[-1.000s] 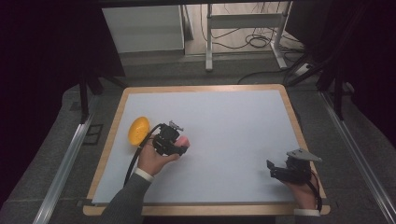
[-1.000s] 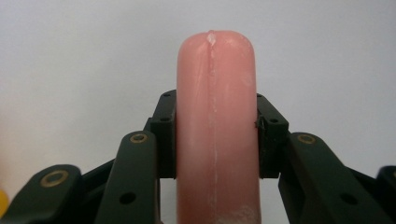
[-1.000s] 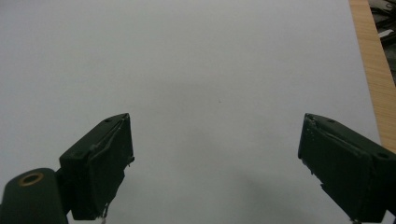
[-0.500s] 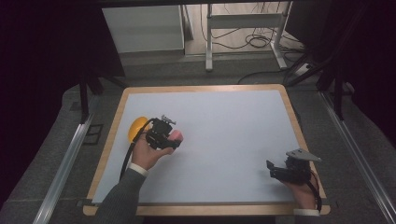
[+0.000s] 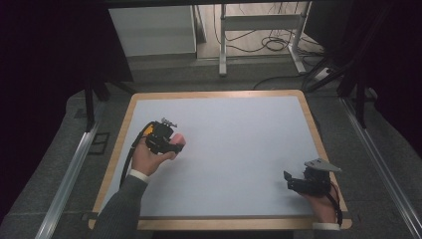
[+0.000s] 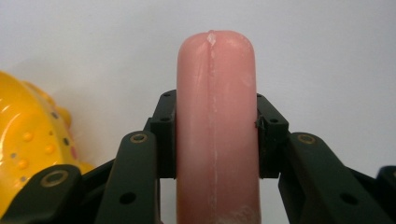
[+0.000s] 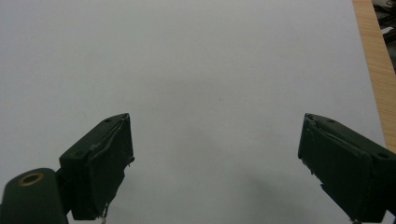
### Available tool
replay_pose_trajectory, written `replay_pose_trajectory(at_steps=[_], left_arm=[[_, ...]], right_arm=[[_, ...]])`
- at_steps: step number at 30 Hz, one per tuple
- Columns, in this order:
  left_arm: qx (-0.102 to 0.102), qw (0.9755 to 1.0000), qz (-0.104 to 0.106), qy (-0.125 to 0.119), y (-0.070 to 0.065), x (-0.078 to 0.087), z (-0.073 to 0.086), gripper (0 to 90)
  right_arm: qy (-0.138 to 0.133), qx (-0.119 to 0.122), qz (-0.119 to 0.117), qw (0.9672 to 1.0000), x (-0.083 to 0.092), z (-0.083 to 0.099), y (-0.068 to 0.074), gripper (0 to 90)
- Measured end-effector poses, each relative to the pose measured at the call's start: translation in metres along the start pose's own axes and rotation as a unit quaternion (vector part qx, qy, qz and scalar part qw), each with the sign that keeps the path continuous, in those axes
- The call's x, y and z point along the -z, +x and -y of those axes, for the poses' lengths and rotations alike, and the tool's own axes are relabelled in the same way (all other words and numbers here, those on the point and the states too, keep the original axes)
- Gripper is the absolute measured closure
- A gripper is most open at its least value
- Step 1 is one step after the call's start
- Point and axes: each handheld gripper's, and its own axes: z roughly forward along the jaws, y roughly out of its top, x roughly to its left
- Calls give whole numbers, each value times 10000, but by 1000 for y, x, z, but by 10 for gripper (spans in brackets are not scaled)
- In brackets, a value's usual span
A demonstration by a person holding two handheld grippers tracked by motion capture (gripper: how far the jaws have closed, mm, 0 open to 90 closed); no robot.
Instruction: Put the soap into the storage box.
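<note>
At the lower right of the high view, the person's right hand (image 5: 322,203) rests near the front edge of the worktop (image 5: 239,144), holding the right hand-held gripper (image 5: 290,182) with its jaws pointing toward the left of the frame. In the right gripper view that right hand-held gripper (image 7: 215,158) has its two black jaws spread wide apart with nothing between them, only the pale worktop surface (image 7: 210,70) beyond and a strip of its wooden rim (image 7: 373,65) at the upper right.

Farther up, at the left of centre in the high view, the left hand (image 5: 149,157) and grey sleeve (image 5: 119,211) reach in from the bottom, and the left hand-held gripper (image 5: 171,142) carries a pink sausage (image 5: 178,140). In the left gripper view the left hand-held gripper (image 6: 215,140) is clamped on the pink sausage (image 6: 215,116), one jaw pressing each side, the rounded end standing up past the jaw tips. Just beside it, at the left edge of that view, lies a yellow toy (image 6: 28,140) with small dots; in the high view a sliver of the yellow toy (image 5: 148,130) shows behind the gripper, near the worktop's left rim.
</note>
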Motion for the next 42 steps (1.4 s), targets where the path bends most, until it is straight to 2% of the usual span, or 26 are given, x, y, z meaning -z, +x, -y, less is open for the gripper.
replay_pose_trajectory(at_steps=[19,36,42], left_arm=[[362,9991,-176,-134,35,13,6,601],[864,9953,-335,-288,76,19,6,600],[956,9943,-382,-282,85,17,4,601]], right_arm=[[31,32,8,10000,-3,0,1,99],[56,25,56,10000,-6,2,0,99],[45,6,98,9999,-5,2,-1,99]])
